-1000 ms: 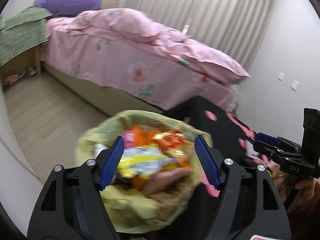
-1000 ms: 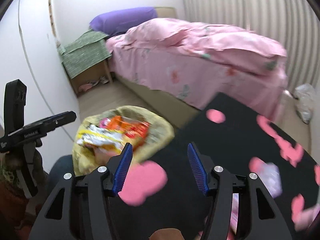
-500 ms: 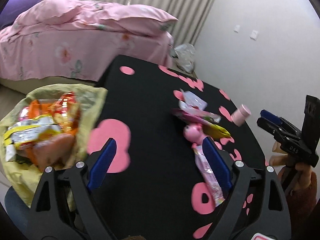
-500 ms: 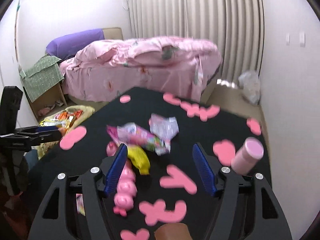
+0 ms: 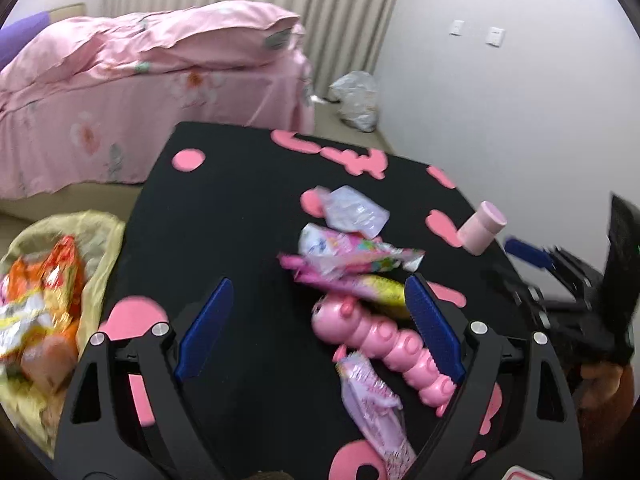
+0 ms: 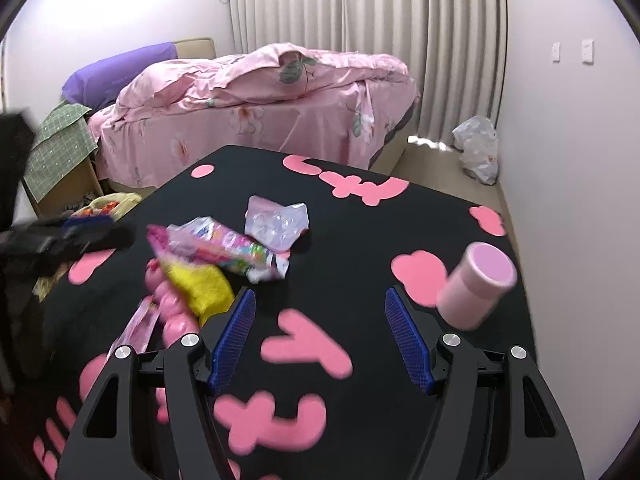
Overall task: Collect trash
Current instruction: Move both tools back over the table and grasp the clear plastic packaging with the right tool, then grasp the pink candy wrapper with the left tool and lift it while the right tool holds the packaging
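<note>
Both my grippers have swung away from the bin (image 5: 60, 300) and now look down over the table (image 5: 224, 216); a second ago the left one hung right above the bin's heap of wrappers. Their jaws have just been opening. My left gripper (image 5: 320, 328) stands spread wide with nothing pressed between its pads, though the pink caterpillar toy (image 5: 384, 340) lies in the gap near the right-hand pad. My right gripper (image 6: 320, 336) is likewise released, over bare black cloth with pink shapes.

No brand or label reads clearly: the print on every wrapper is too blurred or small to make out.

The trash sits in a loose cluster mid-table: a crumpled clear wrapper (image 6: 278, 222) farthest from me, a pink printed wrapper (image 6: 236, 252) just beside it, a yellow wrapper (image 6: 200, 284) lying partly over the toy, and a pale pink sachet (image 5: 376, 400) nearest, touching the toy's flank. A pink cylinder (image 6: 476, 288) lies tilted on its side near the table's right edge, well apart from the cluster and just beyond my right gripper's outer finger.

The bin, lined in yellow and full of orange and yellow packets, stands off the table's left edge. Beyond it are a bed (image 6: 256, 120) with pink floral covers, a purple pillow (image 6: 116, 74), and a white bag (image 6: 478, 152) on the floor by the curtain (image 6: 360, 8).
</note>
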Tool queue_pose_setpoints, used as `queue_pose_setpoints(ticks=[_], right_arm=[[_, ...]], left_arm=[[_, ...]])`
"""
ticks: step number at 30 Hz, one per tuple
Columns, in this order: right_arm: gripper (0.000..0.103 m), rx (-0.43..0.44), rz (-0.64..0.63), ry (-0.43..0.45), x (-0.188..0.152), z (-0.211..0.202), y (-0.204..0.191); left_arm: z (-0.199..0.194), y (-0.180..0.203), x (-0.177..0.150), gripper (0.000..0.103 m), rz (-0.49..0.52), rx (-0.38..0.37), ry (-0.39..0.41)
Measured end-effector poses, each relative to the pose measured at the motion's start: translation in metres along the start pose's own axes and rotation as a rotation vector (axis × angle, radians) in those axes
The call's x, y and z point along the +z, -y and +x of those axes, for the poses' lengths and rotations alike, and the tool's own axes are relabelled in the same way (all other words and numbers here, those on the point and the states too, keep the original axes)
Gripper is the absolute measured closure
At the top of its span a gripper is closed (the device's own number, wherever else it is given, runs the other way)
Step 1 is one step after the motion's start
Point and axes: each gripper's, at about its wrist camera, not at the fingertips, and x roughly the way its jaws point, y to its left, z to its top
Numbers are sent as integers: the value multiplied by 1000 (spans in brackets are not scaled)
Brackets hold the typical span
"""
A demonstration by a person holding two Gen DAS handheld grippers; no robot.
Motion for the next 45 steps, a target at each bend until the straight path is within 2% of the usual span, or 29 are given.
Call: queue_pose_setpoints(ticks=[5, 8, 10, 12, 13, 14, 16, 18, 20, 24, 27, 31, 34, 38, 41, 45], right_arm=[[39, 122, 53, -64, 27, 60, -2], [39, 135, 92, -100, 41, 97, -5], [40, 150, 114, -161, 49, 124, -6], [44, 152, 119, -206, 51, 142, -9], [51, 140, 100, -191, 53, 143, -12], [52, 137, 71, -197, 55, 145, -16], [83, 158, 47, -195, 54, 143, -20], [95, 210, 53, -207, 52, 140, -22], [97, 218, 48, -194, 50, 132, -22], [100, 152, 8, -117, 46, 97, -23], [100, 102, -3, -64, 40, 69, -21], [100, 48, 0, -23, 31, 39, -15], [100, 42, 9, -11, 25, 22, -9], [100, 28, 18, 5, 19, 7, -2], [100, 40, 33, 11, 14, -2, 2], [100, 59, 60, 19, 3, -10, 5]], left_arm=[[-10, -6, -25, 20, -62, 13, -43], [-12, -8, -36, 20, -73, 9, -65], [-12, -10, -38, 20, -65, 6, -79], [-14, -11, -39, 20, -61, 7, -77], [-15, -12, -41, 20, -58, 2, -78], [-15, -11, -42, 20, -56, -3, -80], [-14, -10, -45, 20, -56, -13, -88], [-13, -10, -48, 20, -59, -27, -96], [-12, -10, -50, 20, -58, -35, -105], [-12, -9, -53, 20, -59, -52, -115], [-10, -8, -57, 20, -74, -96, -138], [-8, 2, -60, 20, -41, -100, -164], [-8, 15, -63, 20, -4, -95, -176], [-7, 37, -66, 20, 101, -28, -180], [-5, 51, -70, 20, 212, 70, -179], [-4, 48, -73, 20, 287, 179, -179]])
